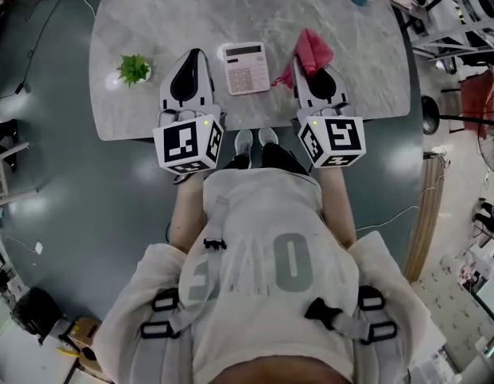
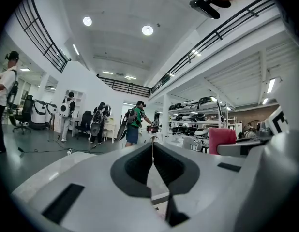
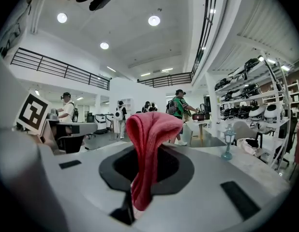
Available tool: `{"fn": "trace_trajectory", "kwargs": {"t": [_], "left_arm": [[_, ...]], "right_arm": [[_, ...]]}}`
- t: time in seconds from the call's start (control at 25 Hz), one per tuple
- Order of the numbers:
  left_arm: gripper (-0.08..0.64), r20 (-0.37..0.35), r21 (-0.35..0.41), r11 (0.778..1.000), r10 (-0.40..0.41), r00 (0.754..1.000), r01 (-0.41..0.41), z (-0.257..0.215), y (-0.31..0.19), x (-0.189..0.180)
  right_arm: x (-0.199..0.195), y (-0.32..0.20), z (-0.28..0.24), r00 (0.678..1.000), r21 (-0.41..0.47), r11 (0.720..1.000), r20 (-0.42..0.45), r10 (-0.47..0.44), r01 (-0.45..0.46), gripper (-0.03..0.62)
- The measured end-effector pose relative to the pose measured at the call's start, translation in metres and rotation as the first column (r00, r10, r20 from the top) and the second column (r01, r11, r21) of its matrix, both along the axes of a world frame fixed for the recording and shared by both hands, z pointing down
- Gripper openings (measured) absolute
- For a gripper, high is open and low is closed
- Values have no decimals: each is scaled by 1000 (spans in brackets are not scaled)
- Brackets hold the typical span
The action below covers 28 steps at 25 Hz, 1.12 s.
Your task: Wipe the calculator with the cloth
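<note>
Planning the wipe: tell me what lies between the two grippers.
The head view shows only the calculator on the table between the left gripper and the right gripper.

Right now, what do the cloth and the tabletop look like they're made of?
Cloth: soft woven or terry fabric, probably microfibre, matte red with a nubby surface, drooping in folds. Tabletop: likely marble or marble-look slab, grey with pale veins and a faint sheen.

Head camera looked steeply down over the person's shoulders onto the counter [image 1: 151, 14]. Each gripper camera rode low, close behind its fingers [image 2: 135, 167], facing level across the hall; both caught the green-shirted person [image 2: 134, 122].
</note>
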<state>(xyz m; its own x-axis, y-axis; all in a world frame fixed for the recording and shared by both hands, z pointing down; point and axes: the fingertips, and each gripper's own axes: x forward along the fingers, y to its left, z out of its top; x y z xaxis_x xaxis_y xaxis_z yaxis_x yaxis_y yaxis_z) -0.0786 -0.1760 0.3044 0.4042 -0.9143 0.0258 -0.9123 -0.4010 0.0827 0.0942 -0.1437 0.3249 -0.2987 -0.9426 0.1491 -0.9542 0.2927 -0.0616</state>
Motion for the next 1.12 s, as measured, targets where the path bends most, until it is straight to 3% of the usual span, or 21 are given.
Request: {"fn": "trace_trajectory", "kwargs": {"t": [0.8, 1.0, 1.12], "left_arm": [[23, 14, 30, 989, -144, 989, 144, -19, -14, 12], [23, -26, 21, 990, -140, 990, 141, -23, -16, 9], [25, -66, -22, 992, -124, 990, 123, -17, -17, 8]], "right_arm": [[24, -34, -12, 991, 31, 992, 34, -126, 125, 55], [25, -41, -20, 991, 55, 990, 21, -132, 131, 55], [26, -43, -23, 991, 64, 989, 12, -134, 133, 55]]}}
